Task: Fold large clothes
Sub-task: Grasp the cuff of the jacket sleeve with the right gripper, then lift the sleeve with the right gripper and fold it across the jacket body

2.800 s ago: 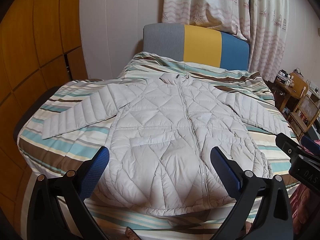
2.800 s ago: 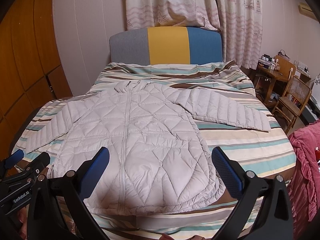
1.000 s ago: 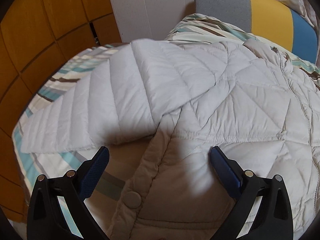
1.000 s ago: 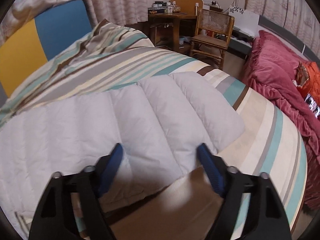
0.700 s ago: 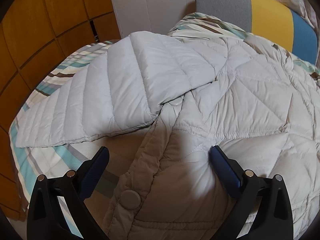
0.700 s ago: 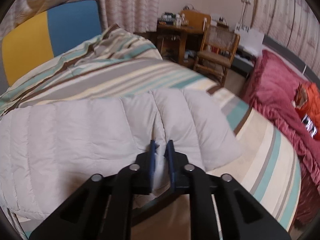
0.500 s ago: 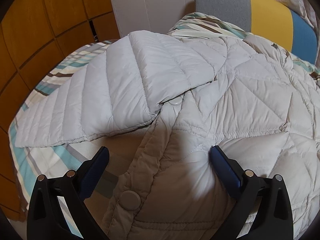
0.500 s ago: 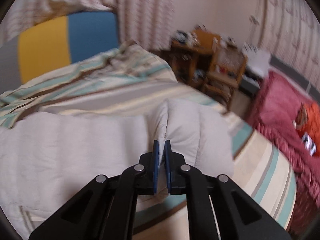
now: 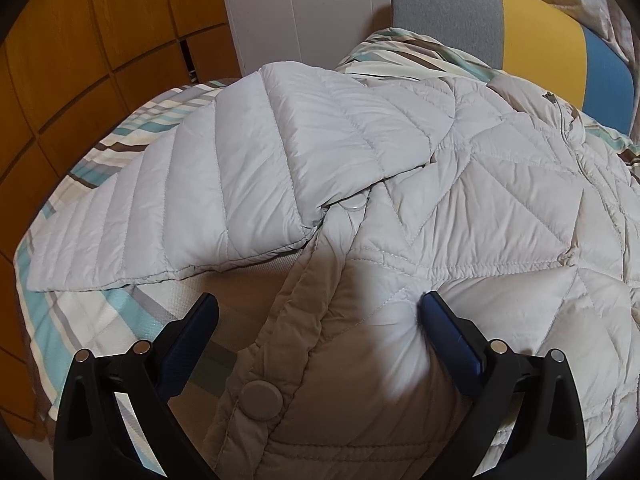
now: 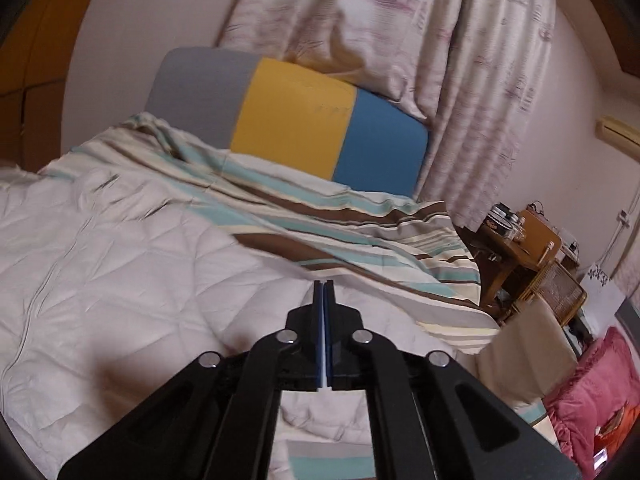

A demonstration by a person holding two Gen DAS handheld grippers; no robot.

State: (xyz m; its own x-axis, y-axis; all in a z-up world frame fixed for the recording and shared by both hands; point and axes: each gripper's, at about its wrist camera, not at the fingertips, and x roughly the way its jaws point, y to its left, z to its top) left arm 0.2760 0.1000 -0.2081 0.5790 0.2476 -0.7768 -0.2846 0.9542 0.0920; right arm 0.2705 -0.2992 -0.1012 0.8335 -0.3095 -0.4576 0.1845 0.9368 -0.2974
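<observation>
A pale grey quilted down jacket (image 9: pixel 460 200) lies front up on the striped bedspread (image 9: pixel 100 312). Its one sleeve (image 9: pixel 200 184) stretches out flat toward the left. My left gripper (image 9: pixel 316 304) is open and low over the jacket's side, one finger on each side of the snap-button hem, gripping nothing. In the right wrist view my right gripper (image 10: pixel 323 284) is raised over the jacket (image 10: pixel 120 272). Its jaws are pressed on a thin strip of the other sleeve (image 10: pixel 404 316) and are beginning to open. The rest of that sleeve hangs under the gripper, mostly hidden.
A grey, yellow and blue headboard (image 10: pixel 292 116) and patterned curtains (image 10: pixel 400 20) stand at the bed's far end. A wooden desk and cane chair (image 10: pixel 536 240) and red bedding (image 10: pixel 600 380) are on the right. Orange wood panels (image 9: pixel 80 40) line the left.
My right gripper shut on the end of the sleeve, lifted it and swung it in over the jacket while rolling. The left gripper stayed open and in place.
</observation>
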